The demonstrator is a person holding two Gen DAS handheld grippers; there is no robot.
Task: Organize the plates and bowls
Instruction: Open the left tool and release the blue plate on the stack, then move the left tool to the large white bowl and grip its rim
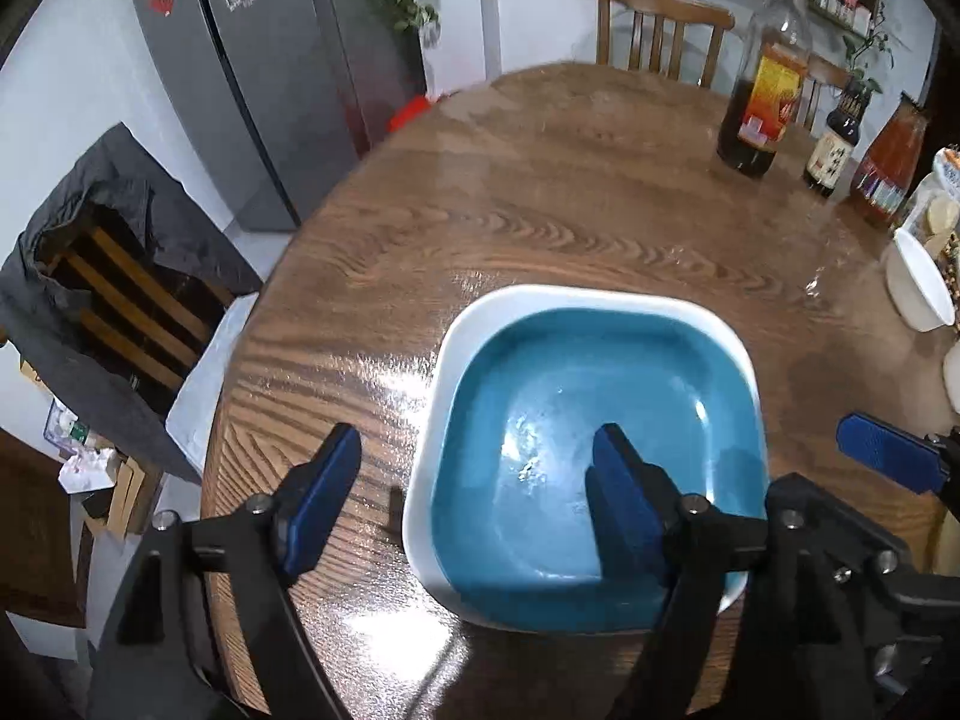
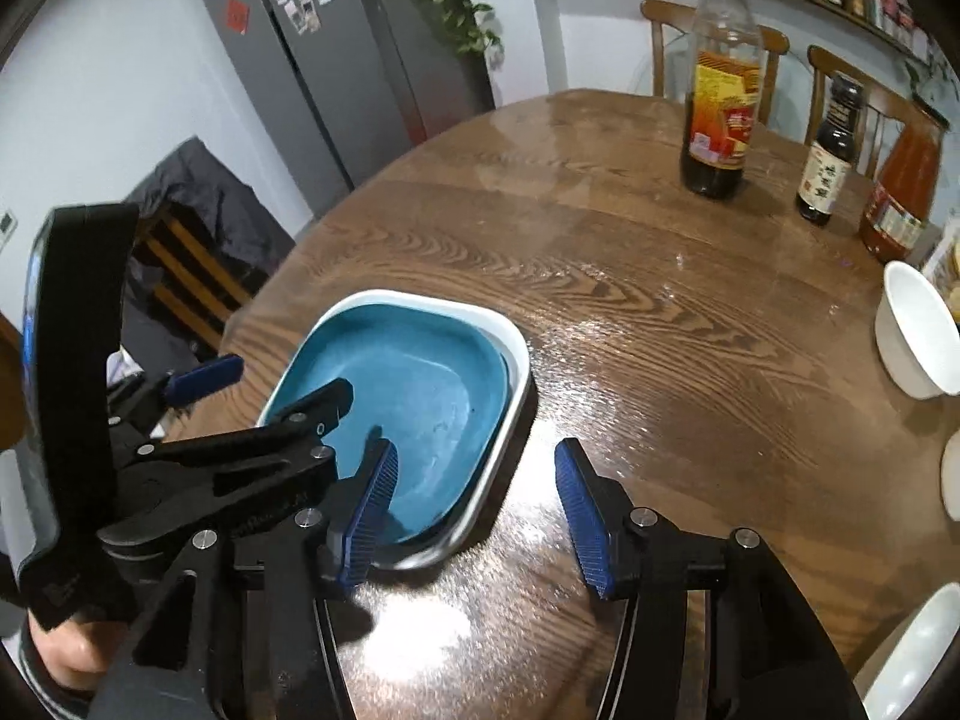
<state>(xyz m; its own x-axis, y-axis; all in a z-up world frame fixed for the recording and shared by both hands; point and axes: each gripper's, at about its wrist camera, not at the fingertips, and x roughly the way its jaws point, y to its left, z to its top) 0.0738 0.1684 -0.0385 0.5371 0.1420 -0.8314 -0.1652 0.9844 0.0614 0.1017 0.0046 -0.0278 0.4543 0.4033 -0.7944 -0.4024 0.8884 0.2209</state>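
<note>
A square blue plate (image 1: pixel 588 414) with a white rim lies flat on the round wooden table (image 1: pixel 540 180), near its front edge. My left gripper (image 1: pixel 474 498) is open and straddles the plate's left rim, one pad over the blue inside and the other over the wood, neither pressing. My right gripper (image 2: pixel 480 516) is open astride the plate's (image 2: pixel 414 396) right front corner, its pads clear of the rim. The left gripper (image 2: pixel 264 390) shows in the right wrist view at the plate's left side. One of the right gripper's fingertips (image 1: pixel 888 456) appears at the right of the left wrist view.
A white bowl (image 2: pixel 912 330) stands at the table's right edge, with another white dish (image 2: pixel 918 654) at the lower right. A tall sauce bottle (image 2: pixel 720 96), a small dark bottle (image 2: pixel 828 162) and an orange-red bottle (image 2: pixel 900 192) stand at the back right. A jacket-draped chair (image 1: pixel 120 276) is left of the table.
</note>
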